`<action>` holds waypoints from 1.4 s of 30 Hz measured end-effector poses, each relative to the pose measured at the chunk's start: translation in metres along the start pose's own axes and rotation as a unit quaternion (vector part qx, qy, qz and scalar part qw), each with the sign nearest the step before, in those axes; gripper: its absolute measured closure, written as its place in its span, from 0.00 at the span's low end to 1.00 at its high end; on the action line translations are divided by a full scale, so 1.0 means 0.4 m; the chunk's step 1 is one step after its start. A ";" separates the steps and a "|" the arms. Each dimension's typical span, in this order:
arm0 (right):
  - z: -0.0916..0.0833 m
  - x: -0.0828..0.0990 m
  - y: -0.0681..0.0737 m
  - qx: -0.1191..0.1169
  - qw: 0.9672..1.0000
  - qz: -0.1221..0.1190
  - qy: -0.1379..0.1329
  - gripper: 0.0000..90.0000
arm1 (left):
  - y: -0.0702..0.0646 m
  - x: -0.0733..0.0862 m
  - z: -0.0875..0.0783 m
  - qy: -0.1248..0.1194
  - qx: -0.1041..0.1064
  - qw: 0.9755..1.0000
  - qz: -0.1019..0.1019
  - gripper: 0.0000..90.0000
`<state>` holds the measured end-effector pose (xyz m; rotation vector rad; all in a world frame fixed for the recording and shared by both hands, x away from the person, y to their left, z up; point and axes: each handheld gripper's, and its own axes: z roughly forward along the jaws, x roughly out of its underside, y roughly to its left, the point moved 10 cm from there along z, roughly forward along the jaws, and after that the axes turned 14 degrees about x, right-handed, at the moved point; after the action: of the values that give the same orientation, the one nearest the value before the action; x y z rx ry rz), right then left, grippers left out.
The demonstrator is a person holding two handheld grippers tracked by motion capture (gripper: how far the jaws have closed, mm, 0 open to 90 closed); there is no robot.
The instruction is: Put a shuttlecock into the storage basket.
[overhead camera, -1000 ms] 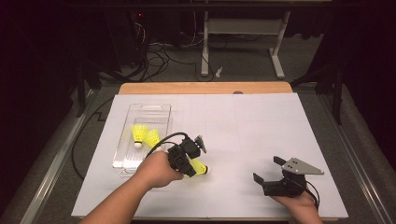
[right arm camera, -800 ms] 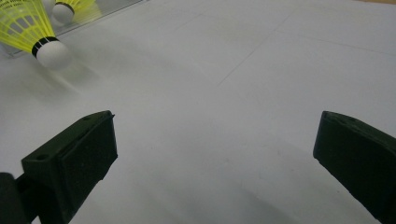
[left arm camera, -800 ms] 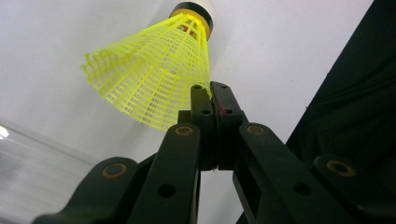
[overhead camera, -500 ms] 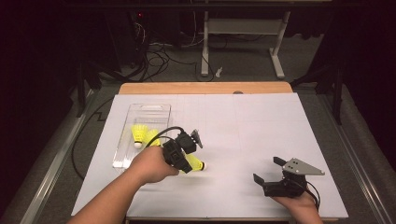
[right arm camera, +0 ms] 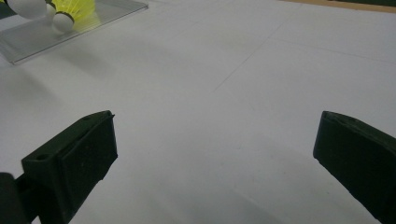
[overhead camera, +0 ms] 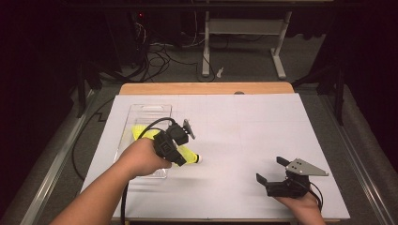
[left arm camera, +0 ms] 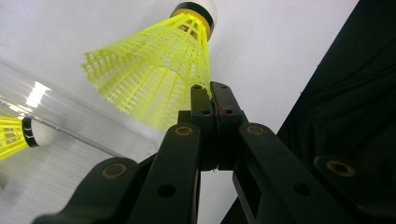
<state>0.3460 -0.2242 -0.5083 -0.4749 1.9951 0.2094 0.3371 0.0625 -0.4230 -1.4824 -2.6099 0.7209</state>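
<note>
The left forearm reached in from the bottom left, its hand wrapped around the left gripper, which pointed toward the table's middle. Its jaws were pressed together on the edge of a yellow shuttlecock, seen clearly in the left gripper view. Down at the near right edge, the right hand held the right gripper low, jaws spread wide apart with nothing between them.
</note>
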 end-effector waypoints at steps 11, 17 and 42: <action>-0.001 0.000 0.003 0.000 1.000 -0.003 -0.002 0.00 | 0.031 0.049 -0.056 0.002 -0.010 1.000 -0.015 1.00; -0.001 0.001 0.008 -0.002 1.000 -0.005 -0.001 0.00 | 0.054 0.083 -0.078 0.001 -0.017 1.000 -0.027 1.00; 0.003 0.007 0.018 -0.008 1.000 -0.017 0.006 0.00 | 0.116 0.197 -0.148 -0.018 -0.024 0.997 -0.067 1.00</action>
<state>0.3429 -0.2178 -0.5119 -0.5208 1.9973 0.2033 0.3476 0.1692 -0.4037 -1.3008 -2.7399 0.6827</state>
